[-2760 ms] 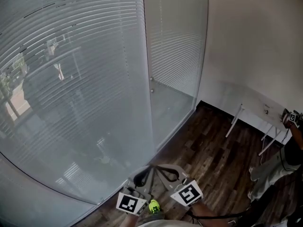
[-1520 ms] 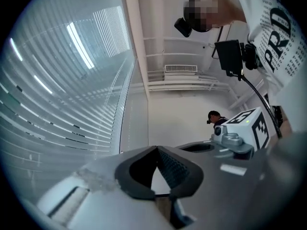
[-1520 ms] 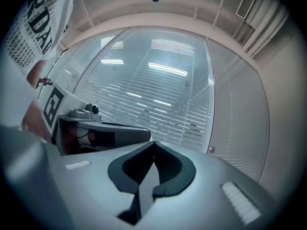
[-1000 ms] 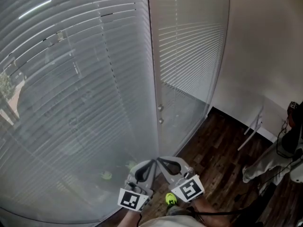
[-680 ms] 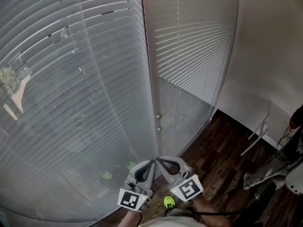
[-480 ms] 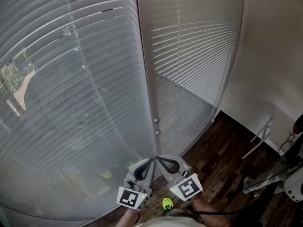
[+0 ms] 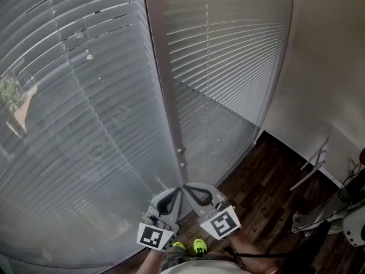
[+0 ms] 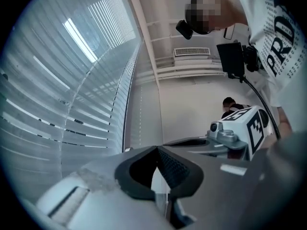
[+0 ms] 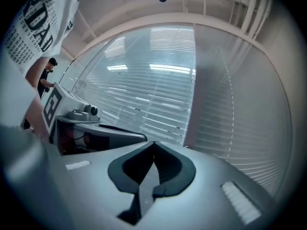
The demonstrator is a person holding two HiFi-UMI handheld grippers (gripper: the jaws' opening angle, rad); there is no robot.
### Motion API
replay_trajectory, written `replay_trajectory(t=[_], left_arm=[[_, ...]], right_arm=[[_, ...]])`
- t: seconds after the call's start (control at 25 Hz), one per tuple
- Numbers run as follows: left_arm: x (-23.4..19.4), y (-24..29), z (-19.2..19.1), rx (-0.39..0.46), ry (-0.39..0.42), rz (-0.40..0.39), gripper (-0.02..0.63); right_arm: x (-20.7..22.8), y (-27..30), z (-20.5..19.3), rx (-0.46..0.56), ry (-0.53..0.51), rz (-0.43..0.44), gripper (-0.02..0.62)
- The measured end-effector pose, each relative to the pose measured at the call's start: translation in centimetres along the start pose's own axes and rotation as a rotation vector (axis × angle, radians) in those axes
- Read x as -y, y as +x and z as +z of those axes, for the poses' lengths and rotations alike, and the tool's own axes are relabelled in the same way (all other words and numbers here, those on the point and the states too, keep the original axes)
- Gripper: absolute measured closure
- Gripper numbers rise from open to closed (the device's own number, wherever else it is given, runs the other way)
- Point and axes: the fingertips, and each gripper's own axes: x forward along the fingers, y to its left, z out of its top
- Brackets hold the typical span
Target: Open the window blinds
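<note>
White slatted blinds (image 7: 85, 96) hang shut behind a wide glass pane on the left, and a narrower set (image 7: 228, 56) covers the pane on the right. A grey frame post (image 7: 162, 84) stands between them, with two small knobs (image 7: 181, 151) low on it. My left gripper (image 7: 178, 188) and right gripper (image 7: 186, 187) sit side by side at the bottom, tips together, just below the knobs and apart from the glass. Both are shut with nothing between the jaws. The left gripper (image 8: 157, 147) and the right gripper (image 9: 153, 143) show closed, empty pads in their own views.
Dark wood floor (image 7: 268, 181) runs to a plain wall (image 7: 325, 67) on the right. A white table leg (image 7: 311, 164) and another person's legs (image 7: 319, 216) are at the right edge. My yellow-green shoes (image 7: 194, 246) show below the grippers.
Both grippers have moved together toward the frame post, staying shut. The post and its knobs now sit further left and closer above the tips.
</note>
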Motion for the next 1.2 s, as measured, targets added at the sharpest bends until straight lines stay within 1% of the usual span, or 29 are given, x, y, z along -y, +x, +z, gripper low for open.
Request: replay_trajectory(t=[0.2,0.28,0.44,0.56,0.76,0.84,0.92,1.04,1.2], left_arm=[[-1.5,1.5,-1.0,-0.02,-0.017,-0.006,0.615],[-2.0,2.1,-1.7,-0.024,-0.023,-0.012,0.615],[-2.9,2.7,-3.5,-0.037,-0.062,-0.01,0.615],[-3.9,3.0,-4.0,-0.036,-0.075,-0.004,0.615],[-6.1,3.1,-3.9,-0.018,-0.101,0.025,0.615],[-6.7,3.0,-3.7,-0.013,-0.102,0.036,0.615],[-7.0,3.0,-3.5,-0.01,-0.093,0.035,0.615],[-7.4,3.0,-3.7,-0.018,-0.082,0.027,0.615],[-7.6,3.3,-3.8,-0.016,-0.085,0.027,0.615]], right_arm=[[1.8,1.5,-0.6,-0.021,-0.011,-0.015,0.588],[2.5,2.1,-1.4,-0.035,-0.018,-0.024,0.588],[4.1,3.2,-2.4,-0.042,-0.045,-0.058,0.588],[5.6,4.4,-3.0,-0.062,-0.082,-0.089,0.557],[7.5,6.9,-4.0,-0.07,-0.119,-0.108,0.504],[7.7,7.6,-4.4,-0.078,-0.169,-0.11,0.478],[7.9,8.1,-4.6,-0.103,-0.257,-0.112,0.455],[8.4,8.7,-4.6,-0.133,-0.342,-0.123,0.449],[8.9,9.3,-5.2,-0.171,-0.444,-0.104,0.448]])
